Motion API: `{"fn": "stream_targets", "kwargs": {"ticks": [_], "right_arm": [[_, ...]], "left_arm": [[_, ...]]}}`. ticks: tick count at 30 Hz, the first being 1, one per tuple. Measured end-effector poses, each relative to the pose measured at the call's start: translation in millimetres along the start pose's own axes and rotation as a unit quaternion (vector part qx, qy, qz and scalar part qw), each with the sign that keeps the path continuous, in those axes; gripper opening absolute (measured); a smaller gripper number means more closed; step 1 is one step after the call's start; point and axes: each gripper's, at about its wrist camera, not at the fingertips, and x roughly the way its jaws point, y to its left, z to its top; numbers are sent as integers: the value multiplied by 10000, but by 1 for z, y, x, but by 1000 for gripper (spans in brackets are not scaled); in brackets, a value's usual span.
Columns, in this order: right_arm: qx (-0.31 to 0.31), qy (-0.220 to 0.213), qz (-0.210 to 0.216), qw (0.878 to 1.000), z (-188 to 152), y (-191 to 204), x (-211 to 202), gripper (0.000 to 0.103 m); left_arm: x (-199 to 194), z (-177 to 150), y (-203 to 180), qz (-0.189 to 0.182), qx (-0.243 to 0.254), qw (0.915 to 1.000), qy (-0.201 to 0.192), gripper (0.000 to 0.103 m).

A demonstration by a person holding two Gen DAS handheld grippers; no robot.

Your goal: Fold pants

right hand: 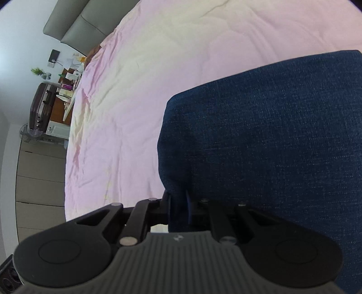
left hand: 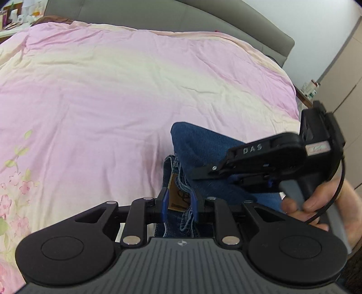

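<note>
We look along two handheld grippers over a bed covered by a pink and cream quilt (left hand: 126, 95), printed with pink flowers near its left edge. A pair of dark blue jeans (left hand: 199, 144) lies bunched at the near right part of the quilt, partly lifted off it.

In the left wrist view, our left gripper (left hand: 179, 204) has its two blue-tipped fingers drawn in around the waistband of the jeans, with the brown leather patch (left hand: 177, 196) and stitched denim edges caught between them, so it is clamped on the fabric. To the right, our right gripper (left hand: 203, 171) reaches in from the side, held by a bare hand (left hand: 316, 203) wrapped around its grey trigger. Its black fingers lie against a raised fold of denim.

In the right wrist view, the same jeans (right hand: 271, 140) fill the right half of the picture as a broad dark blue sheet hanging in front of the camera. The right gripper (right hand: 178, 209) has its fingers pressed together on the lower left edge of that sheet (the right finger is mostly hidden behind the cloth).

Beyond the bed we see a grey padded headboard (left hand: 203, 20), and in the right wrist view a dark suitcase (right hand: 41, 106) and a cluttered wooden desk (right hand: 65, 90) against the wall.
</note>
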Motion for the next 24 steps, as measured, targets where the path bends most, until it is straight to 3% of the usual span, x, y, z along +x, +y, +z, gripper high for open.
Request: {"fn": "stream_targets", "kwargs": {"ticks": [4, 9, 13, 15, 16, 17, 18, 21, 24], "right_arm": [[-193, -31, 109, 9997, 0, 12, -1, 41], [-864, -626, 23, 9943, -12, 17, -48, 43], [-785, -955, 85, 9923, -40, -22, -92, 43], [-876, -1146, -45, 9895, -60, -45, -114, 43], [-933, -1255, -151, 9876, -68, -53, -123, 43], [-1021, -1383, -266, 9847, -78, -62, -133, 42], [-1115, -1480, -359, 9820, -85, -70, -140, 40], [-1339, -1651, -592, 9754, -104, -93, -164, 23], [-1513, -1658, -736, 9717, -118, -111, -180, 22]], "left_arm": [[-13, 4, -4, -189, -269, 9993, -152, 51], [-10, 0, -15, -298, -569, 9979, -81, 77], [14, -10, -14, -498, -1232, 9902, 421, 78], [28, -15, -10, -595, -1510, 9849, 597, 73], [33, -17, -8, -540, -1588, 9836, 656, 56], [38, -19, -7, -498, -1629, 9829, 698, 47], [39, -19, -7, -513, -1627, 9829, 689, 26], [19, -15, -28, -224, -1035, 9939, 298, 15], [-4, -10, -54, -42, -216, 9997, 106, 14]]}}
